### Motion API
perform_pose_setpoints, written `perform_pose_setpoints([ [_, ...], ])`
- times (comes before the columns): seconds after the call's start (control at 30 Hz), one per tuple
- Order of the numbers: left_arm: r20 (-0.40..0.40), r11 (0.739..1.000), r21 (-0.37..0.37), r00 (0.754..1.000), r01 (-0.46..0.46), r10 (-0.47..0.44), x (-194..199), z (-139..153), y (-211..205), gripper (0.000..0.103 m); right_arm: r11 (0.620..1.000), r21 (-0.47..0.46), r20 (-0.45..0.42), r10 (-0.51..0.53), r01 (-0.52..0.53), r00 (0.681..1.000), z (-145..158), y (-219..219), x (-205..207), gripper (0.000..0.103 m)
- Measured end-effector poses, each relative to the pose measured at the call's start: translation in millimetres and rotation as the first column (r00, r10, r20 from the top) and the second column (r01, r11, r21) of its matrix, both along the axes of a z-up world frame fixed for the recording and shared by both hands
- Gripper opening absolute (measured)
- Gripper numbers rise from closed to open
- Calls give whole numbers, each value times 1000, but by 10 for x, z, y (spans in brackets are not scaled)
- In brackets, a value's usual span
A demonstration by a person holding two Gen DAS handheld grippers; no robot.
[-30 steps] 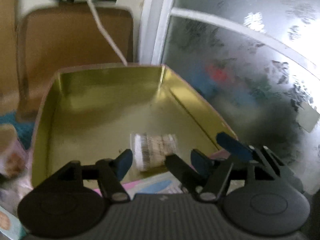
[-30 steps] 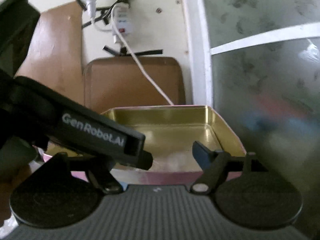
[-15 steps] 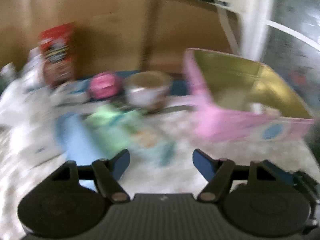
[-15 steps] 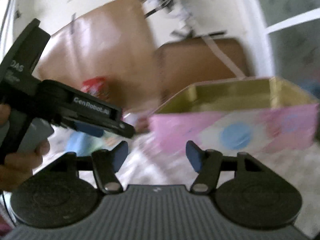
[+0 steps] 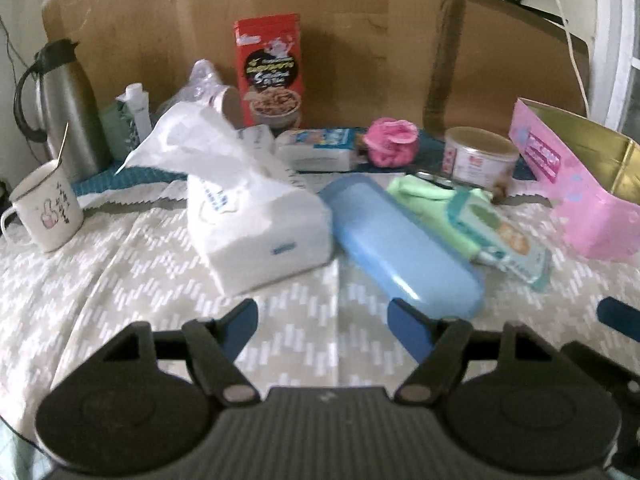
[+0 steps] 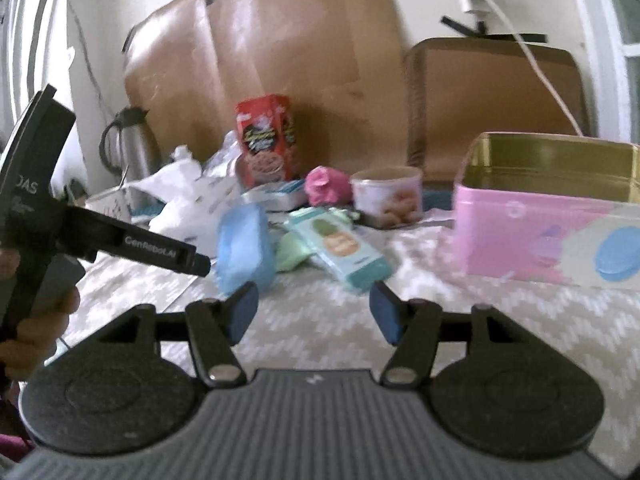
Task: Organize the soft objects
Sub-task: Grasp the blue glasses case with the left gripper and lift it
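My left gripper (image 5: 322, 320) hangs low over the patterned cloth, its jaws opening, nothing between them. Just beyond it lie a white tissue pack (image 5: 256, 220), a blue oblong case (image 5: 400, 240), a green cloth (image 5: 432, 200) and a wipes pack (image 5: 504, 240). A pink puff (image 5: 392, 142) sits further back. The open pink tin (image 5: 568, 208) with a gold inside stands at the right. My right gripper (image 6: 314, 304) is open and empty, facing the wipes pack (image 6: 344, 248) and the pink tin (image 6: 540, 232). The left gripper (image 6: 196, 260) shows at that view's left, held by a hand.
A round can (image 5: 480, 156), a red snack box (image 5: 270, 72), a steel thermos (image 5: 64, 120) and a mug (image 5: 44, 208) stand around the back and left. Brown cardboard lines the wall. A white cable hangs at the right.
Both views have swung left, away from the inside of the tin and onto the cluttered table. The right jaws have narrowed. The left gripper now sits left of the tin.
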State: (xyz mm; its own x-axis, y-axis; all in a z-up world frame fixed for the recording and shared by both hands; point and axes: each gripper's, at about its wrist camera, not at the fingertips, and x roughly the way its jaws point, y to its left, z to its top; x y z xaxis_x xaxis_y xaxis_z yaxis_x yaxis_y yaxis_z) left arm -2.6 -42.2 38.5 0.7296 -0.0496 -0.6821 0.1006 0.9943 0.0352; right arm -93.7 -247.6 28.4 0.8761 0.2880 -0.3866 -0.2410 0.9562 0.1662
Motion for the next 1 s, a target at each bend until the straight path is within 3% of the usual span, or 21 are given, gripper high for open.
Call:
perform_pose_setpoints([
  [0.67,-4,992,-86,996,-90,90,122,-157,677,74,988,-80,-174,118,-133,978,-68,806,867,67],
  [0.73,-8,991,-91,995,-97,97,109,-161,706,74,986,-82,-174,131,-147,976,-93,822,934,56],
  [0.8,-16,990,-102,995,-95,94,110,-162,720,74,984,-85,-165,140,-155,976,-89,804,920,56],
  [0.9,-24,988,-150,999,-46,43,112,-148,669,74,978,-85,-169,176,-193,970,-75,704,751,56],
  [1.0,-31,971,-223,995,89,-98,123,-129,473,77,957,-115,-176,244,-266,954,-78,475,429,56],
])
